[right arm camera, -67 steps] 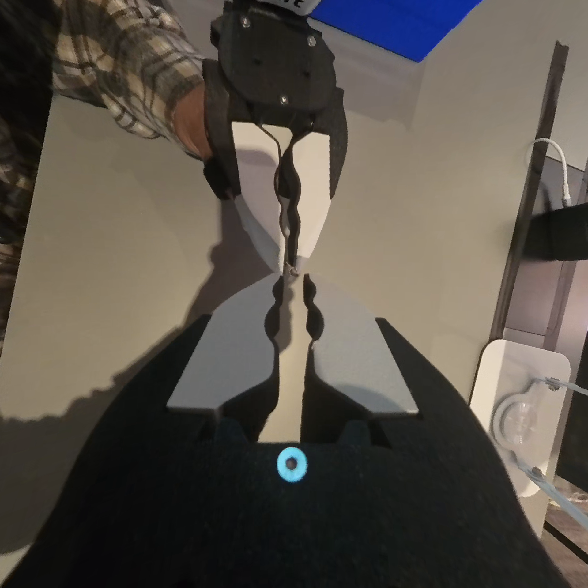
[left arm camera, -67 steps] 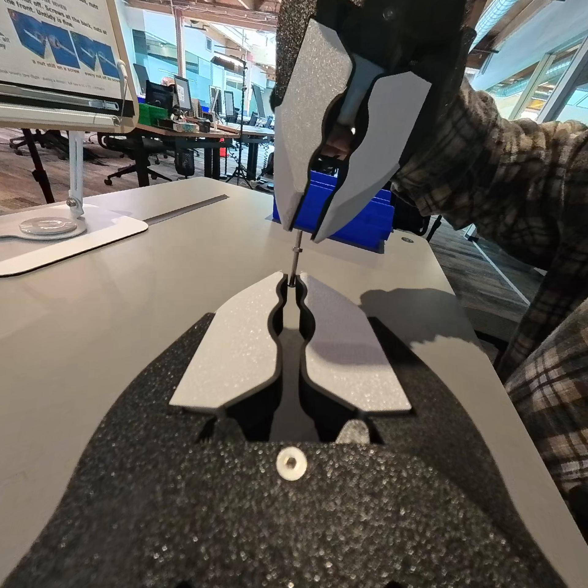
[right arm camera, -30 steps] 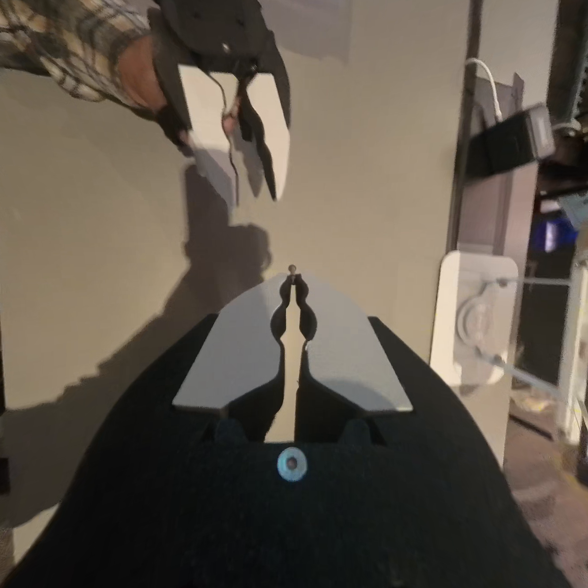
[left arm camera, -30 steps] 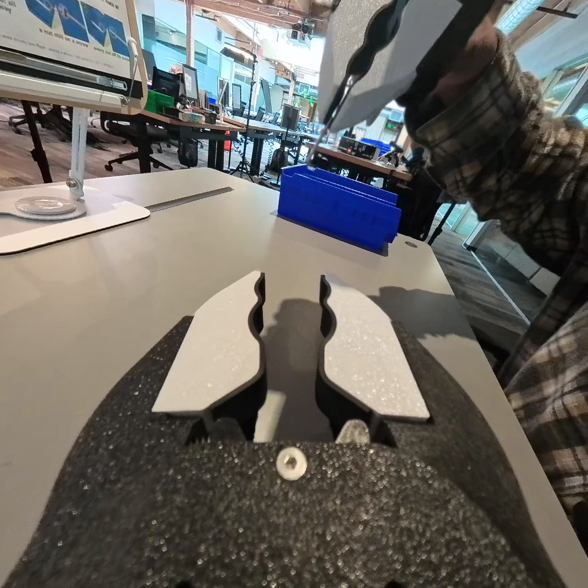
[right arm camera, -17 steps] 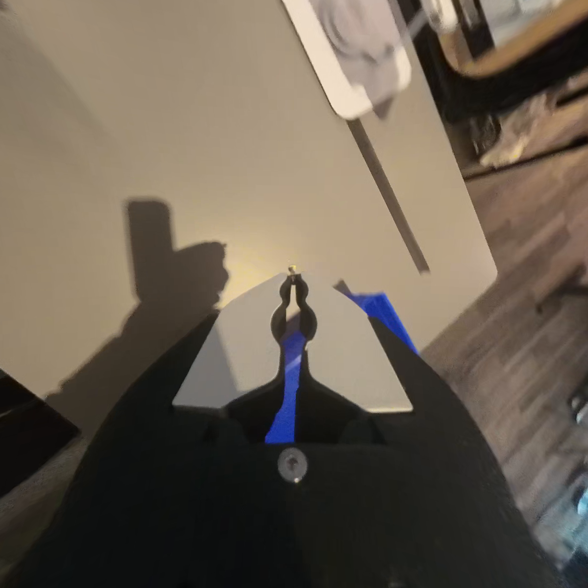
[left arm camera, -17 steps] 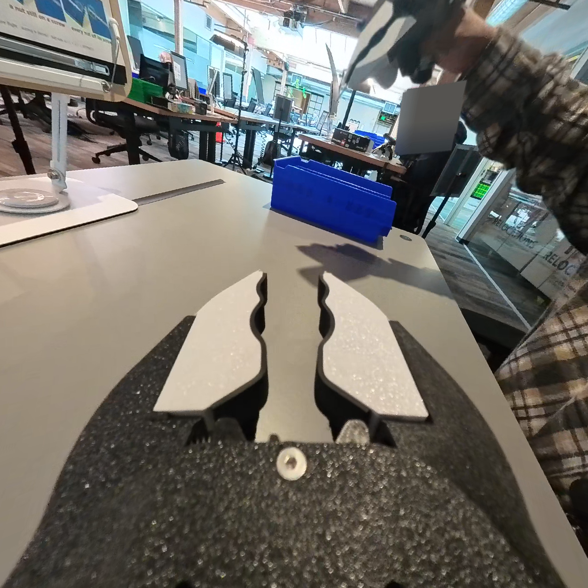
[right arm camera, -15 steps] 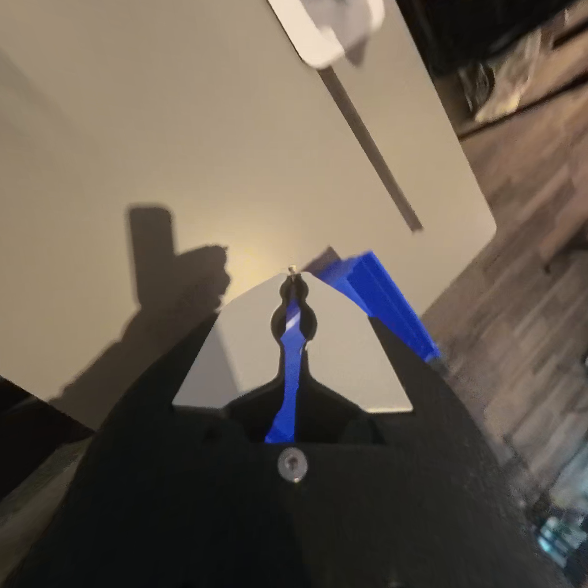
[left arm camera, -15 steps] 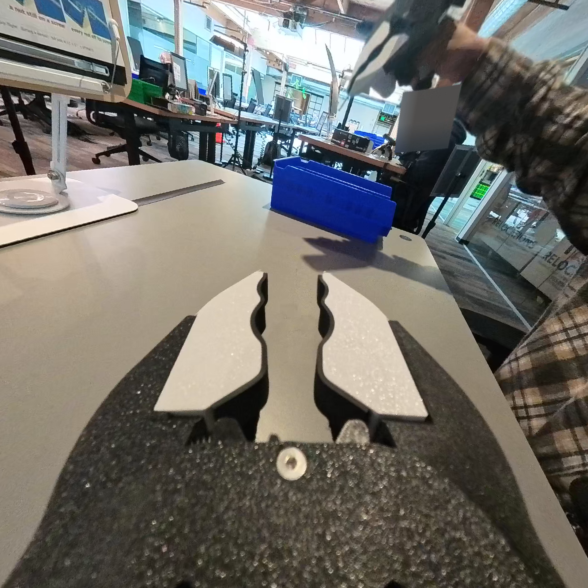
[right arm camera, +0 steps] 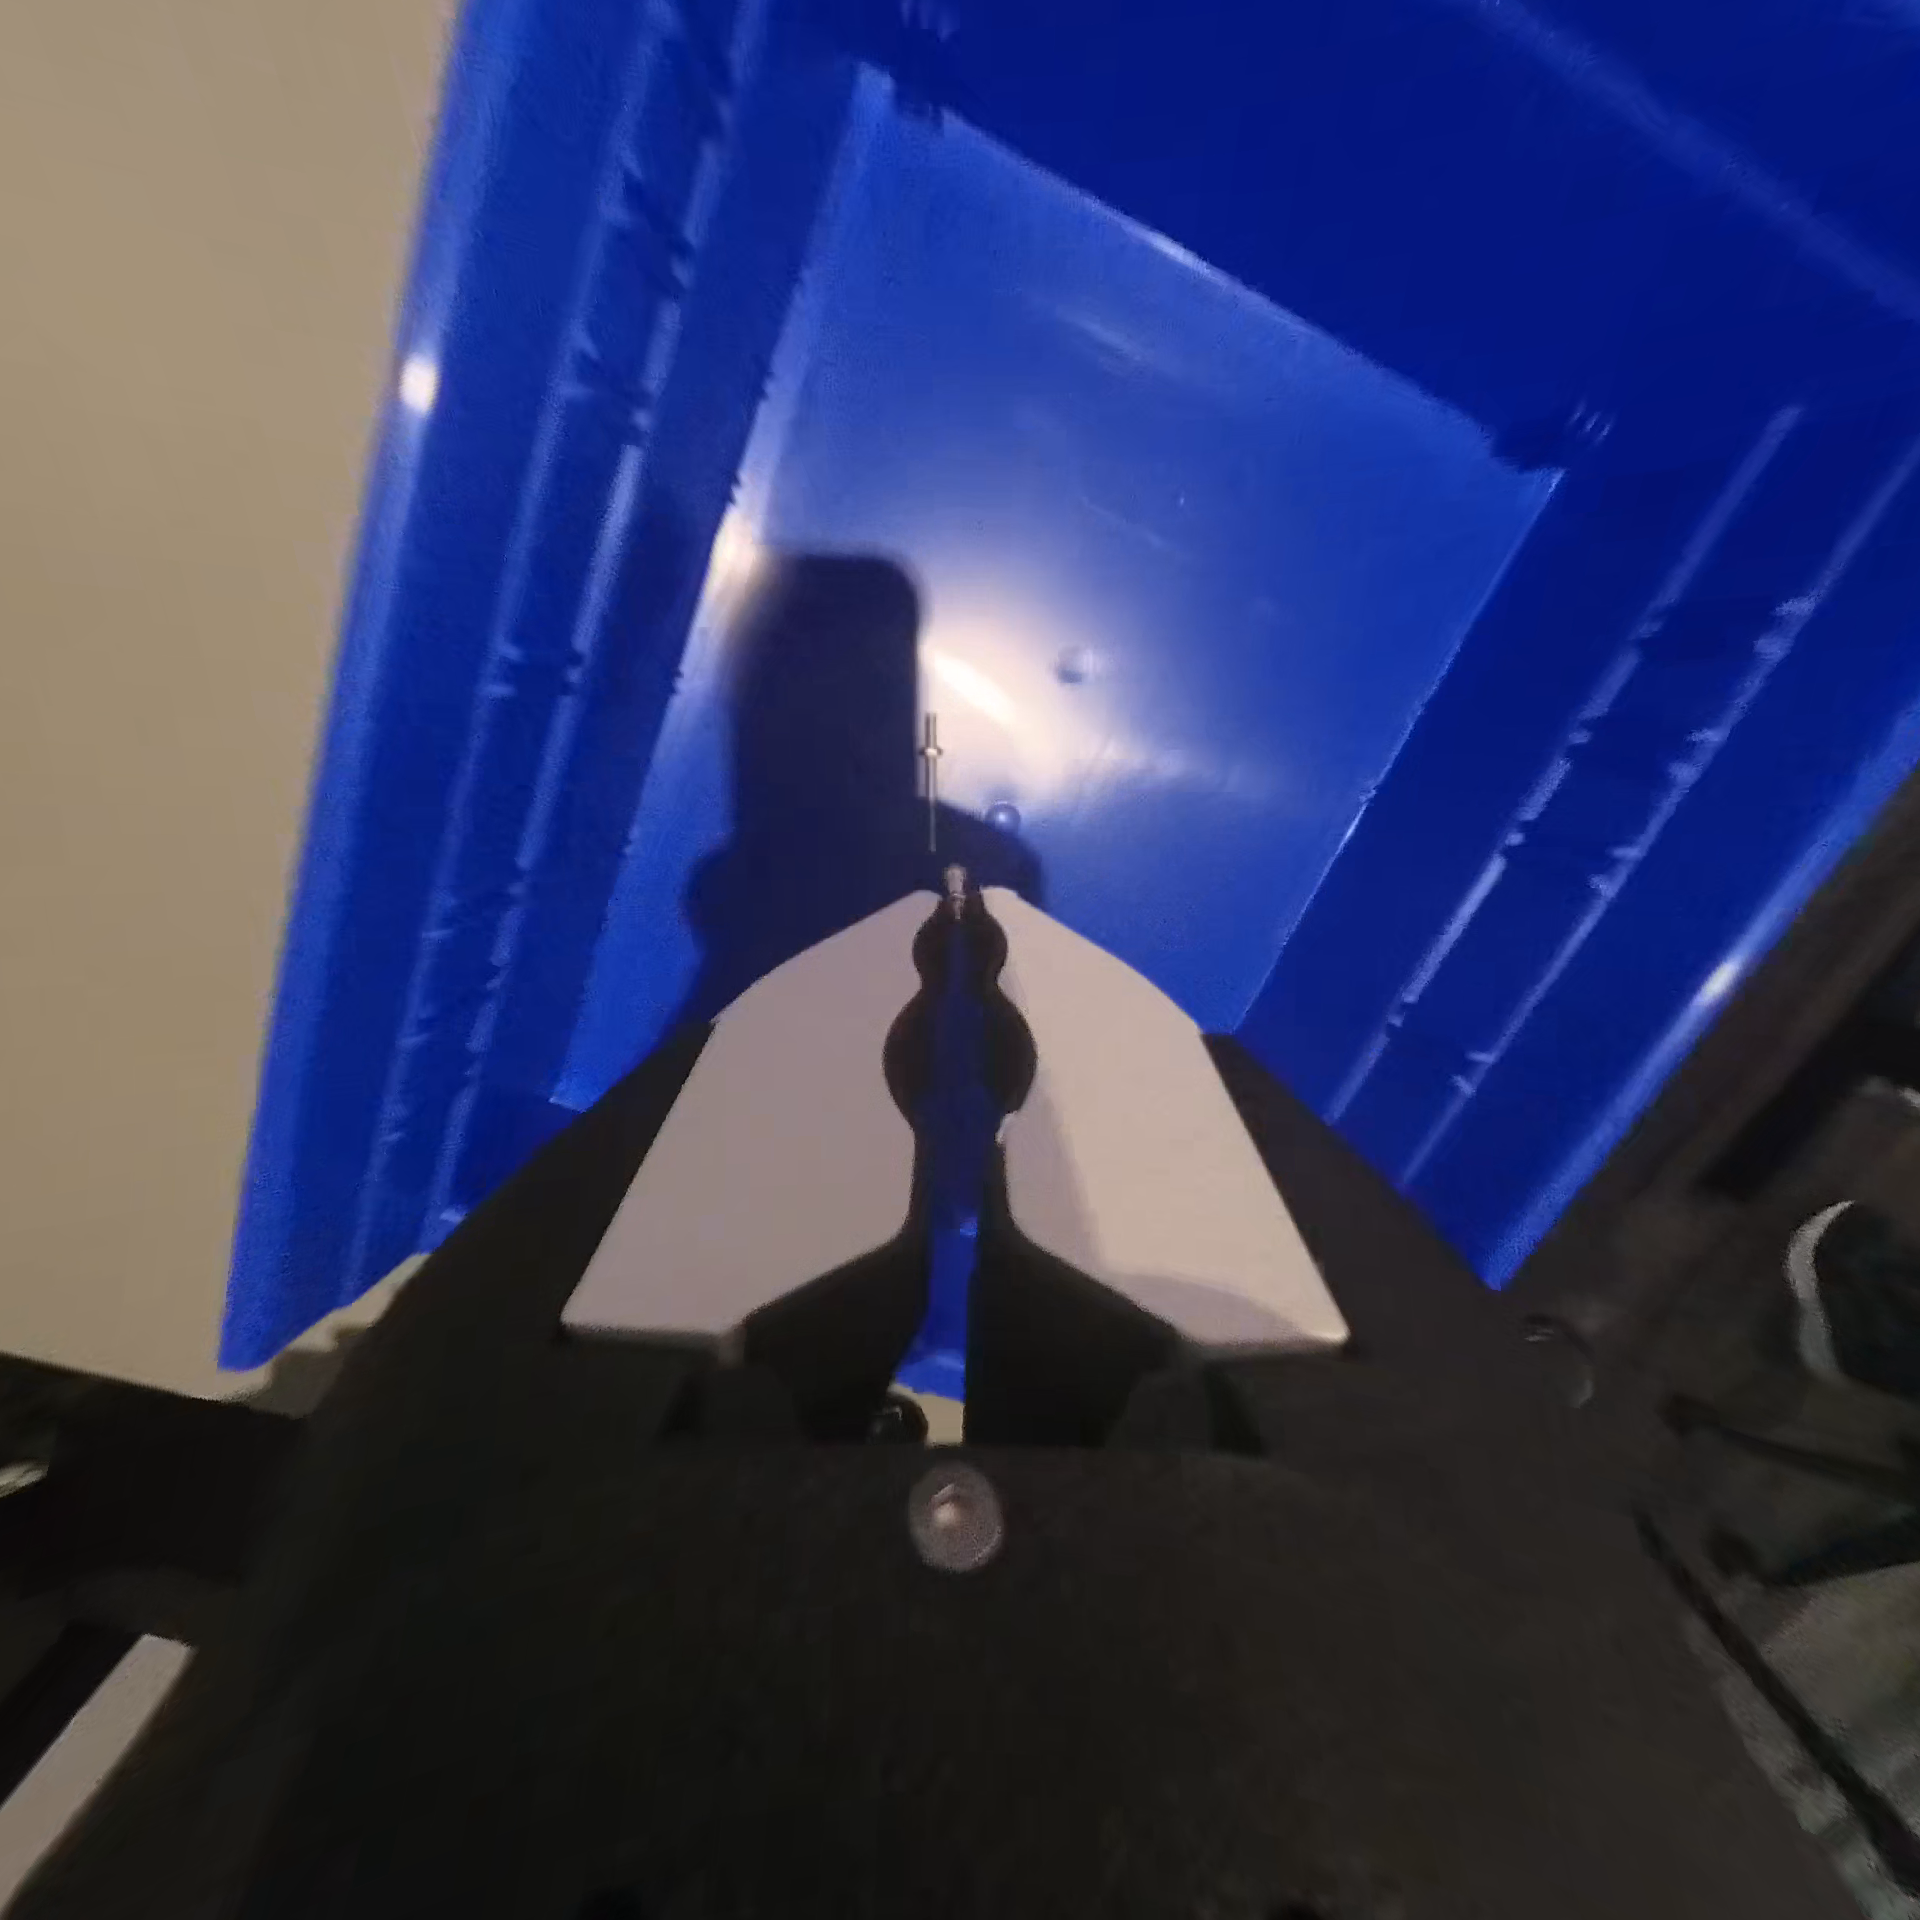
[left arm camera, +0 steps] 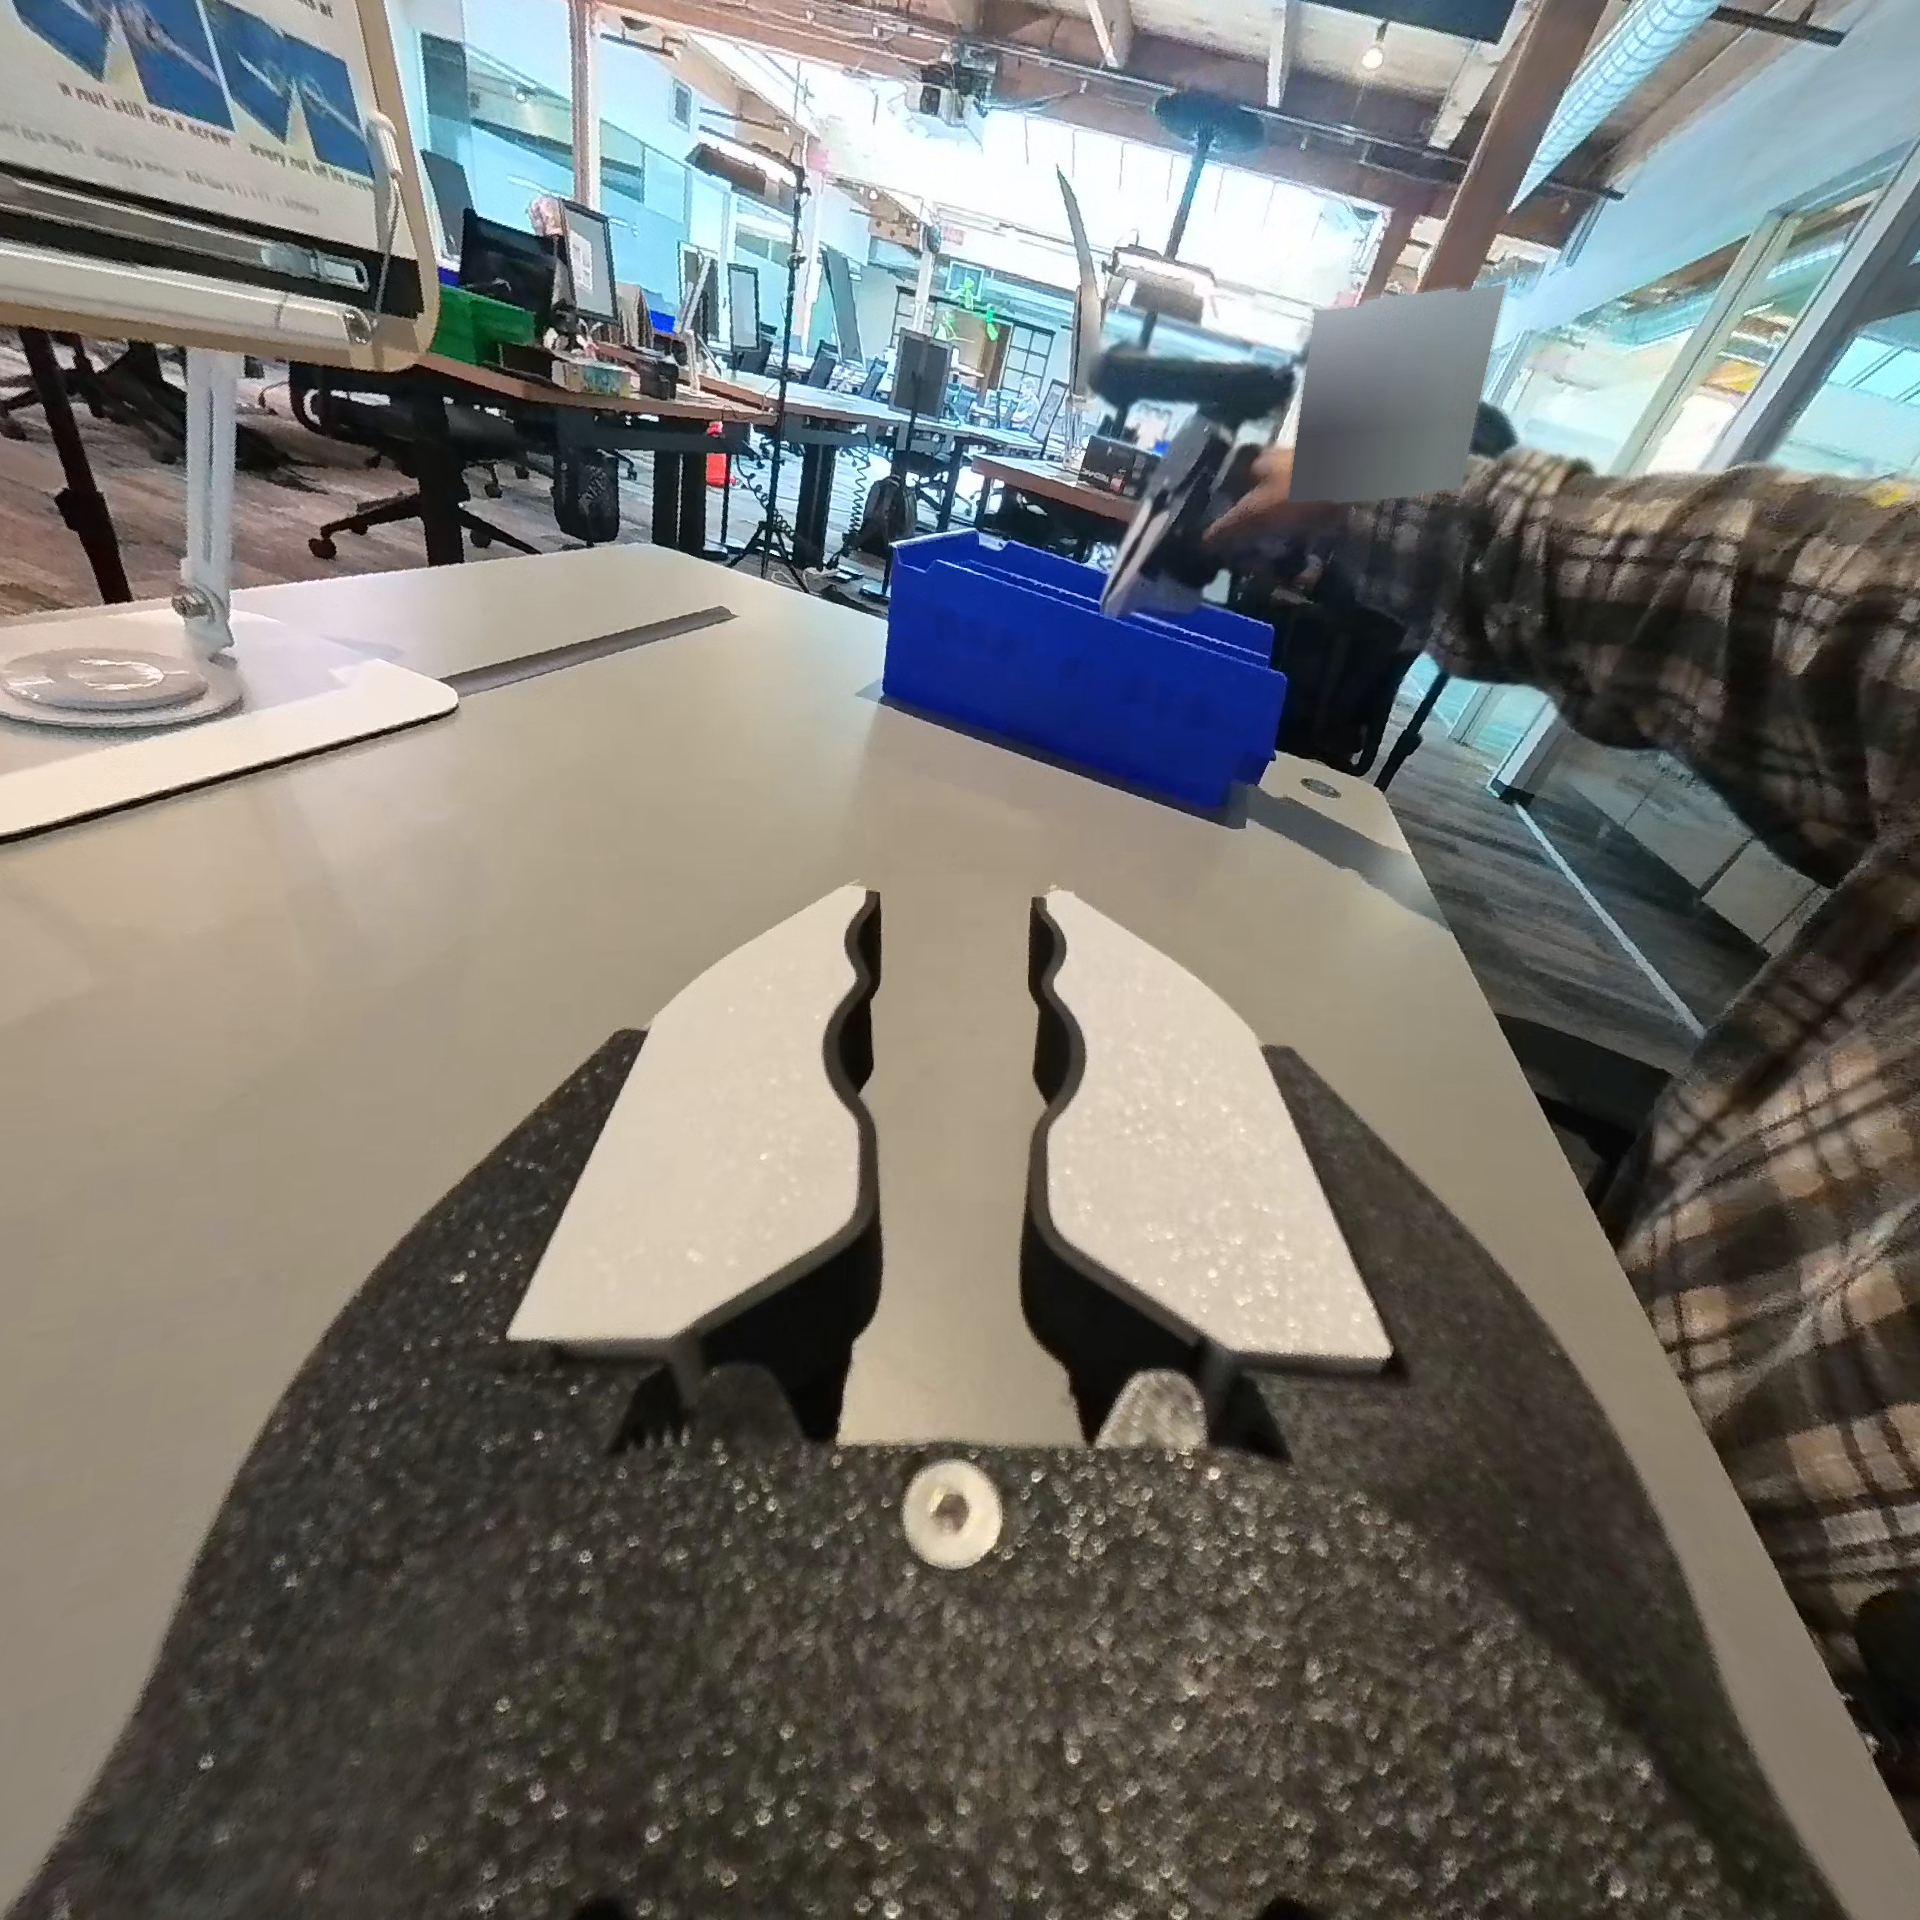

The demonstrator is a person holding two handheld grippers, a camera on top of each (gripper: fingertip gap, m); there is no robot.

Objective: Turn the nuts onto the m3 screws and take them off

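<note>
Over the blue bin, the right tool has now arrived, pinching a screw.

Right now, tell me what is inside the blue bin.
One screw with a nut lies on the floor of the blue bin. The right gripper, shut on another screw, covers the near part of the floor.

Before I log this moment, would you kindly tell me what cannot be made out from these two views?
- Right wrist view: the screw pinched in the right hand-held gripper is too small to tell whether a nut is on it.
- Right wrist view: the gripper body hides the near end of the blue bin.
- Left wrist view: the bin's wall hides its contents and the right gripper's tips.
</note>
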